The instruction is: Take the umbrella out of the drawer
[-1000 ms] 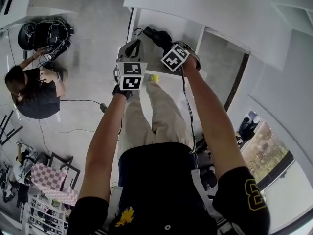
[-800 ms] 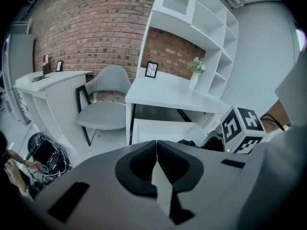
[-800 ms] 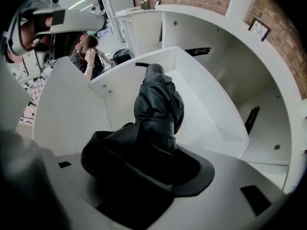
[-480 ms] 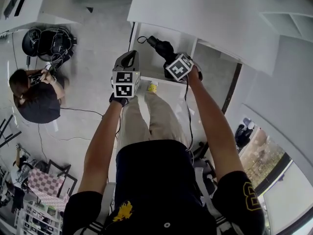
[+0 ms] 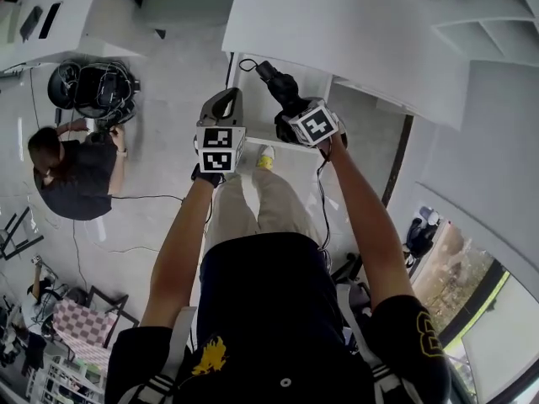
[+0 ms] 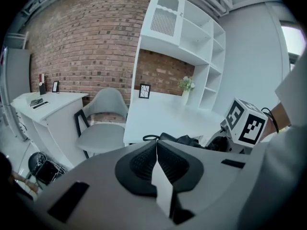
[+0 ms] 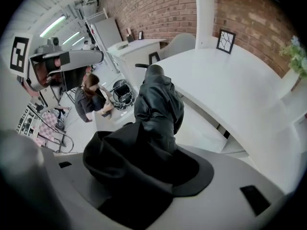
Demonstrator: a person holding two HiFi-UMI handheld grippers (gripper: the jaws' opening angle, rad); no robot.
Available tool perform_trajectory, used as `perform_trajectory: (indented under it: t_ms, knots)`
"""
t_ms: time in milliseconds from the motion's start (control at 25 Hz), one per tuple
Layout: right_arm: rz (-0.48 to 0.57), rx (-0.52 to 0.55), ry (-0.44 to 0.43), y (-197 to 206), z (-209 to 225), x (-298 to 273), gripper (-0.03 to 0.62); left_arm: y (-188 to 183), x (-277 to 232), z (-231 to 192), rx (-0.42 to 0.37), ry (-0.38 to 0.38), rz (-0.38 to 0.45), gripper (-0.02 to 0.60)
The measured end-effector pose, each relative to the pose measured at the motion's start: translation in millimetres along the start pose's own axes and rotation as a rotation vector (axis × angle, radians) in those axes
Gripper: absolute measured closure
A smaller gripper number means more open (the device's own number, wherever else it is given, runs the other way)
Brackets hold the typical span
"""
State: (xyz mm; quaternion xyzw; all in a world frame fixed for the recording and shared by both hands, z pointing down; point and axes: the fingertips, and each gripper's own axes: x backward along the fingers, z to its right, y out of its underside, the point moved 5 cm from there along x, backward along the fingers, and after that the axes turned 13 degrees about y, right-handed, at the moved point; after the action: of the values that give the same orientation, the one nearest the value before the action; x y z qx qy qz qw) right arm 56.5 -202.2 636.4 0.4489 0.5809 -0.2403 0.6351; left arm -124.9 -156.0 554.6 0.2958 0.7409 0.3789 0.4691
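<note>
A black folded umbrella (image 5: pixel 278 87) with a wrist loop at its far end hangs in the air over the open white drawer (image 5: pixel 255 114). My right gripper (image 5: pixel 295 112) is shut on its bunched fabric. In the right gripper view the umbrella (image 7: pixel 158 104) runs away from the jaws of the right gripper (image 7: pixel 148 162), and its cloth fills the gap between them. To the umbrella's left my left gripper (image 5: pixel 223 101) has its pads pressed together with nothing in them. From the left gripper (image 6: pixel 156 146) the umbrella (image 6: pixel 187 140) shows just past the jaw tips.
A white desk (image 5: pixel 354 23) stands over the drawer, with a grey chair (image 6: pixel 103 123) at its left and white shelves (image 6: pixel 192 37) behind. A person (image 5: pixel 76 171) crouches on the floor at the left near a bundle of cables (image 5: pixel 93 91). A checkered stool (image 5: pixel 76 322) stands behind me.
Both grippers have risen. The umbrella has come up with the right gripper and hangs higher above the drawer. The left gripper stays shut and empty.
</note>
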Motion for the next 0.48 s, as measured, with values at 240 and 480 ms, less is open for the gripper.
perform_trajectory:
  t_ms: [240,480]
  knots:
    - [0.117,-0.15,-0.037,-15.8,-8.0,47.3,0.313,-31.5,22.6,9.2,-0.008,-0.024,0.016,0.561]
    - [0.262,-0.315,-0.075,-33.2,-7.5,86.3,0.315,-63.2,47.6,19.5,-0.022,-0.038,0.057,0.561]
